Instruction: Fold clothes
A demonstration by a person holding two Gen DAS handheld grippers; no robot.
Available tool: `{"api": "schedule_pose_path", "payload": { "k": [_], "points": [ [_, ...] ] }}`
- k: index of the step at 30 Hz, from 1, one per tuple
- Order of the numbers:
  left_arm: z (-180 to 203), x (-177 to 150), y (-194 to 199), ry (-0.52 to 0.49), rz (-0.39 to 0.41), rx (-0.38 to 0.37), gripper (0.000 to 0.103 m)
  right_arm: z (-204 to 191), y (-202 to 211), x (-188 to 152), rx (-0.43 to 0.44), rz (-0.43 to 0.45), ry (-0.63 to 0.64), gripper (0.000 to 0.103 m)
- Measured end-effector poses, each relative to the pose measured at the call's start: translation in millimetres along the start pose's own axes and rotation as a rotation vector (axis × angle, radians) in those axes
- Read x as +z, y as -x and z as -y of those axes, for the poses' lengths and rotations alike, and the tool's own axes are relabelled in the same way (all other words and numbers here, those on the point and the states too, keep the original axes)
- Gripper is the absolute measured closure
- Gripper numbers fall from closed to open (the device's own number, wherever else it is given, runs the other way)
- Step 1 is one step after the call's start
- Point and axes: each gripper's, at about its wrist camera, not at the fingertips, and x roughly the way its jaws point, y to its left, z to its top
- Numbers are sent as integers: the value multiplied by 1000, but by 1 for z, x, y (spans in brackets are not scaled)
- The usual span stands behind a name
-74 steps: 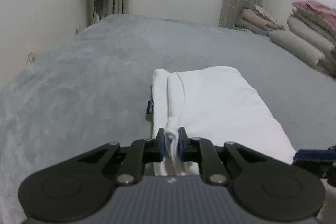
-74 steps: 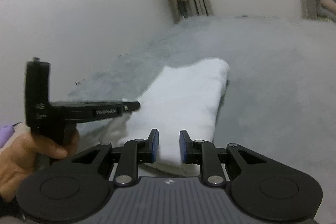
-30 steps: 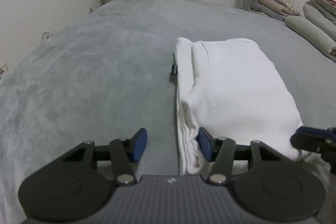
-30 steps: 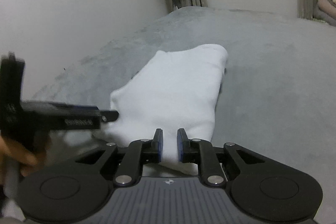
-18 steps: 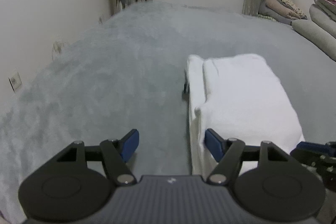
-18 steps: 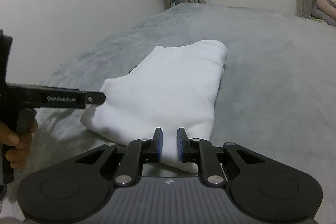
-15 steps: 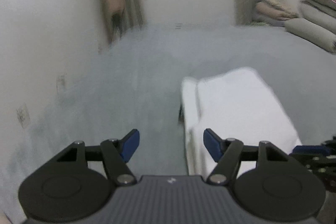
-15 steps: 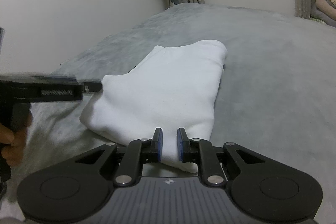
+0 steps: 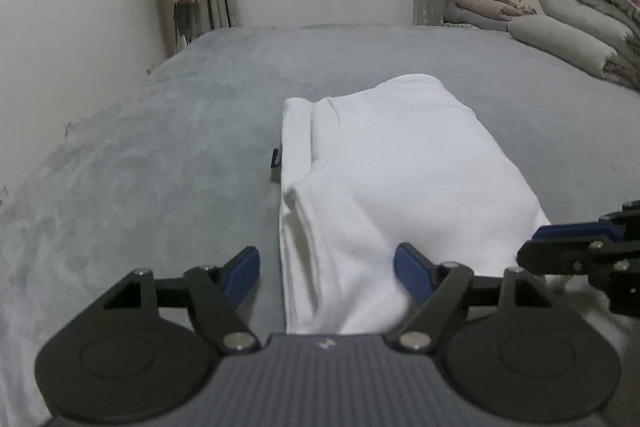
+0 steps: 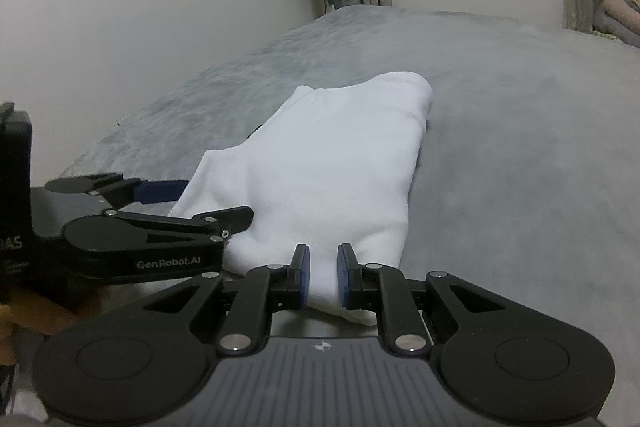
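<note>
Left wrist view: my left gripper (image 9: 326, 273) is spread wide, straddling the near left corner of the folded white garment (image 9: 400, 179) on the grey bed (image 9: 160, 155). Right gripper at 3 o'clock.

Right wrist view: right gripper (image 10: 323, 275) pinches the garment's near edge; left gripper at 9 o'clock.
</note>
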Motion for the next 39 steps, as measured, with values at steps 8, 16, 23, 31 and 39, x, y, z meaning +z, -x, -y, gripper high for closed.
{"api": "schedule_pose_path", "payload": {
  "k": [8,16,23,31,39],
  "points": [
    [-2,-5,-4,32,-3,-3,22,6,4,9,43,15,-3,89],
    [1,-5,-4,27,-10,-2,22,7,-15,32,17,12,41,90],
    [3,-6,-3,17,-11,-2,22,13,-40,45,-12,10,7,93],
    [2,-8,-4,21,-9,-9,22,44,-72,61,-80,21,-91,97],
    [3,-9,-4,22,-7,-9,22,55,-102,89,-63,-10,-77,99]
  ]
}}
